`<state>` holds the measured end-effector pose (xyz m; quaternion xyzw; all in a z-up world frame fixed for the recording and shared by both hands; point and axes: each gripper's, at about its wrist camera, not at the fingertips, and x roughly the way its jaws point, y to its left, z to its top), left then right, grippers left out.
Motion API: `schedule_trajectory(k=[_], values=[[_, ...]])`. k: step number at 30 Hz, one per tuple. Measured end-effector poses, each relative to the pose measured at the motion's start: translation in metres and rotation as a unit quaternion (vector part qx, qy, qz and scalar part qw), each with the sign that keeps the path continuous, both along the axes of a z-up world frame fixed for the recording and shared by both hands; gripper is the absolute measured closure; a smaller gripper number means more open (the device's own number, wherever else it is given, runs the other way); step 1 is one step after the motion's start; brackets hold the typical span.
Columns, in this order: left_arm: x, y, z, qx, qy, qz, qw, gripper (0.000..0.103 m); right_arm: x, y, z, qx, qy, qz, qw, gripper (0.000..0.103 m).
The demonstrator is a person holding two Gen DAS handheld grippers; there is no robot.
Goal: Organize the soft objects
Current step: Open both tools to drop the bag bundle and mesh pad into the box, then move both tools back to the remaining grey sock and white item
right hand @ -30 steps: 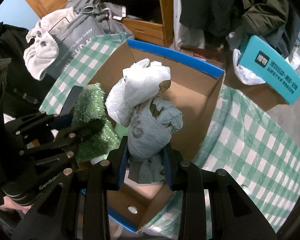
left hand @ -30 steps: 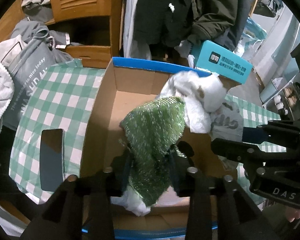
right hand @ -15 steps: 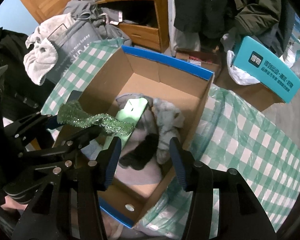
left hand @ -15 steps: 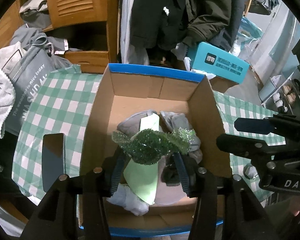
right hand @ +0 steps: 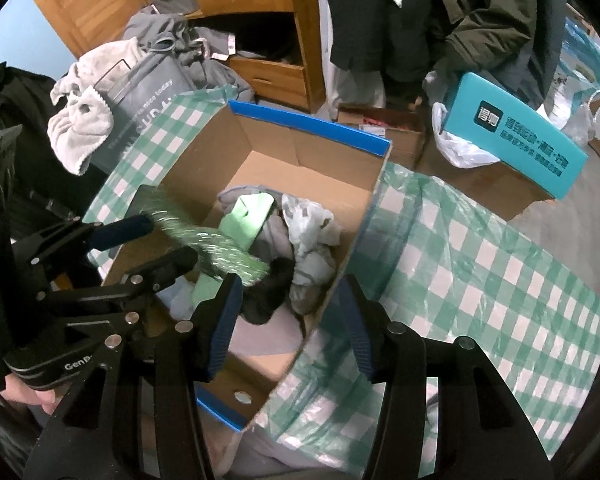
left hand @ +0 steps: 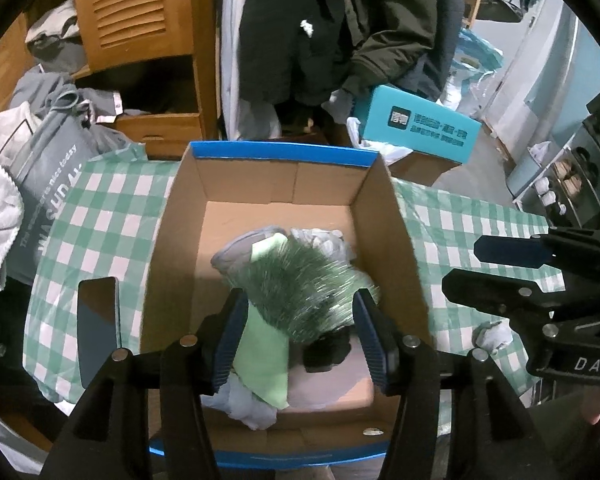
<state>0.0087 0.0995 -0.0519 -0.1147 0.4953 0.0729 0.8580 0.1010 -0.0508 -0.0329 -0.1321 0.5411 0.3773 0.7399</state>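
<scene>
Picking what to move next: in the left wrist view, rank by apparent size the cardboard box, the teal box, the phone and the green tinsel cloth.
1. cardboard box, clearly largest.
2. and 3. green tinsel cloth and teal box look similar; the cloth is blurred and nearer the camera, so no ranking.
4. phone, smallest.

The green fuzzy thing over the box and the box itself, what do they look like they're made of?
Green fuzzy thing: seemingly soft synthetic fabric with glittery, tinsel-like fibres; shiny strands catch the light, though blurred. Box: matte brown corrugated cardboard with glossy blue rim edges; folded flaps and seams show.
</scene>
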Motion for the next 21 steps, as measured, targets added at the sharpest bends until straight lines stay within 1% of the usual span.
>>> schedule_trajectory(k=[3,5,12,15,21], values=[[0.0,-0.007,0.003,0.0,-0.002,-0.008,1.0,0.047,0.0,-0.008,0.002,0.002,-0.002,-0.006,1.0,0.051],[0.001,-0.012,0.005,0.0,-0.002,-0.015,0.9999,0.045,0.001,-0.016,0.003,0.005,-0.003,-0.012,1.0,0.047],[0.004,-0.032,0.011,0.011,-0.003,-0.036,0.9993,0.044,0.005,-0.043,0.002,0.006,-0.005,-0.032,0.999,0.046],[0.006,-0.041,0.013,0.014,-0.003,-0.043,0.999,0.04,0.007,-0.056,0.001,0.008,-0.003,-0.042,0.999,0.046],[0.01,-0.061,0.014,0.022,-0.001,-0.06,0.9979,0.039,0.009,-0.08,0.001,0.009,-0.004,-0.059,0.998,0.044]])
